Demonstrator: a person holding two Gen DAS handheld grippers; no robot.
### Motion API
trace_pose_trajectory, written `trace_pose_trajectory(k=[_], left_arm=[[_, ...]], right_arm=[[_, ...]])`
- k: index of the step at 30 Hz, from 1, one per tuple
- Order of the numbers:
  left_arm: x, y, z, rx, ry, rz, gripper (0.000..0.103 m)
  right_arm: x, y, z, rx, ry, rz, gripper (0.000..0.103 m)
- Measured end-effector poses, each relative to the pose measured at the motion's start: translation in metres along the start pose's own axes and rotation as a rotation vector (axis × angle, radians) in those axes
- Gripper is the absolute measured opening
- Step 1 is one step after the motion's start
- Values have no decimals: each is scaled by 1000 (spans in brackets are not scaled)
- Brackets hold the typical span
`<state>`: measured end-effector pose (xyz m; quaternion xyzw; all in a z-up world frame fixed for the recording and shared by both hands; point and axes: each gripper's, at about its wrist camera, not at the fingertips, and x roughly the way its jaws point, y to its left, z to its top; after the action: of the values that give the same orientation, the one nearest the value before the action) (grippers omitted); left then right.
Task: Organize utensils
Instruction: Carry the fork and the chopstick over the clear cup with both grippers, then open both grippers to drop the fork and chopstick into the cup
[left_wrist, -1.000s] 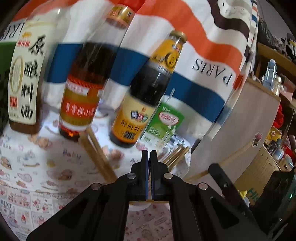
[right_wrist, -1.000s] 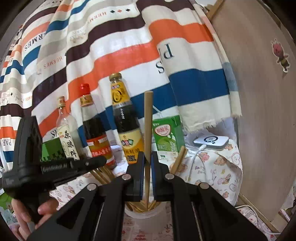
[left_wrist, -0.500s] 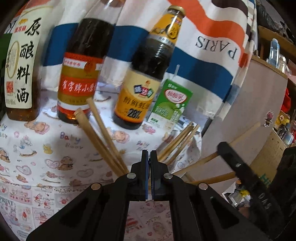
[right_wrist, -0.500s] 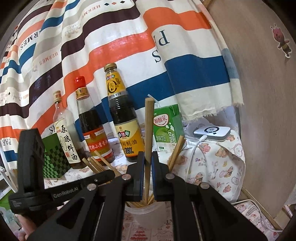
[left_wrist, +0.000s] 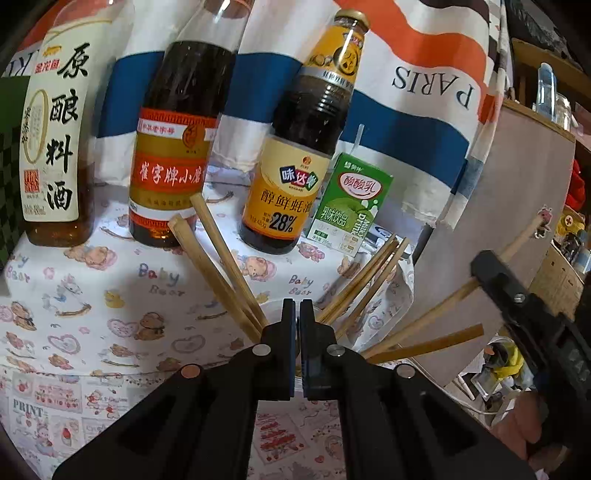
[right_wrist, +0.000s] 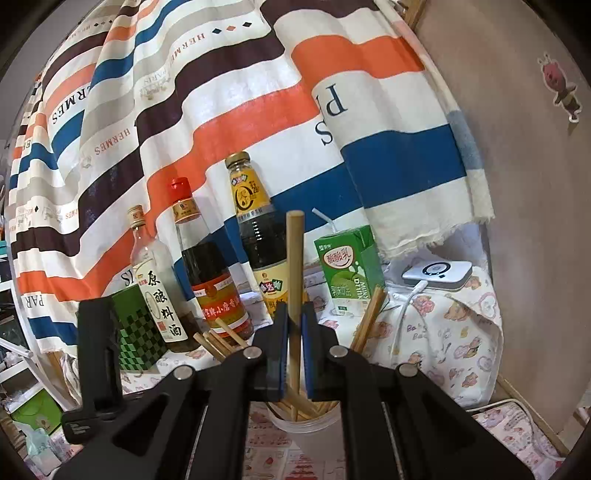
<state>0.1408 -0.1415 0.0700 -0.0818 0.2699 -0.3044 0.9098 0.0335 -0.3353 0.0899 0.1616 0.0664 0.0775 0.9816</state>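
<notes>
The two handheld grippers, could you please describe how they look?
Both the left gripper and the right gripper are matte black, angular frames with cut-out windows, round silver screw heads and blue-edged pads. White lettering, too small to read, marks the left gripper's body in the right wrist view.

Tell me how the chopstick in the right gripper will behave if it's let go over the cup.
The chopstick looks like stiff, light wood, so it should drop without bending. The cup already holds splayed chopsticks, so it will probably lean against the rim. The light-looking cup might tip.

Chopsticks (right_wrist: 295, 400) in cup (right_wrist: 306, 424), bottles (right_wrist: 218, 284) behind.
</notes>
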Motion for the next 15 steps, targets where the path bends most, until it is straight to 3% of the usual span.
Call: trace_pose_trajectory(k=[7, 11, 12, 15], left_arm=[[-11, 1, 4, 1, -27, -12, 1], [-24, -1, 5, 12, -49, -4, 4], [-28, -2, 5, 20, -58, 6, 4], [-43, -6, 6, 52, -83, 35, 5]], right_arm=[[18, 3, -8, -20, 66, 13, 7], [14, 9, -12, -74, 46, 1, 7], [14, 10, -12, -83, 44, -2, 9], [12, 10, -10, -84, 45, -11, 31]])
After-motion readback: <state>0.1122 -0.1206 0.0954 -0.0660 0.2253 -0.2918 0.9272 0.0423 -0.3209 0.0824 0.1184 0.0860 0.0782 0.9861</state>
